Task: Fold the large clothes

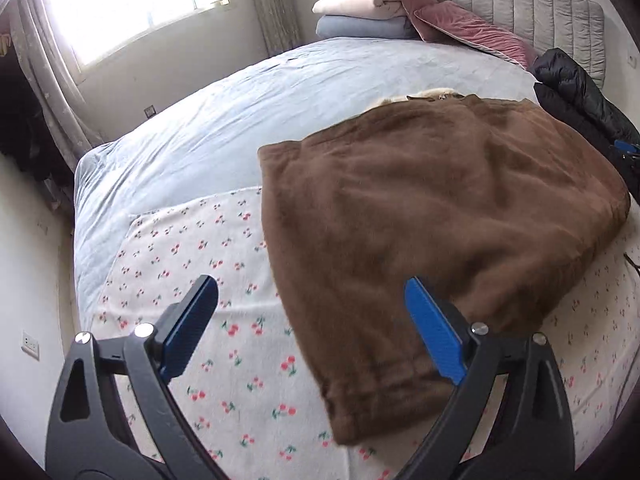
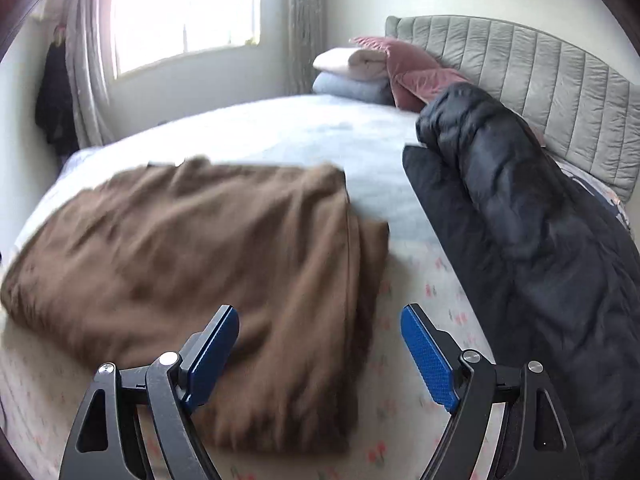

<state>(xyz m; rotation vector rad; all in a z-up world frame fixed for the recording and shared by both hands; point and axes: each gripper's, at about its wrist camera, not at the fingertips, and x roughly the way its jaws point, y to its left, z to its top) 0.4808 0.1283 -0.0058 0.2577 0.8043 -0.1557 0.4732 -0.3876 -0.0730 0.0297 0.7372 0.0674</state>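
Note:
A brown fleece garment lies folded in a thick rectangle on the bed; it also shows in the right wrist view, blurred. My left gripper is open and empty above the garment's near left corner. My right gripper is open and empty above the garment's near right edge. A black puffer jacket lies along the right side of the bed, and shows at the far right in the left wrist view.
A cherry-print sheet covers the near bed and a light blue quilt the far part. Folded pink and blue blankets, pink pillows and a grey headboard stand at the back. A window is at left.

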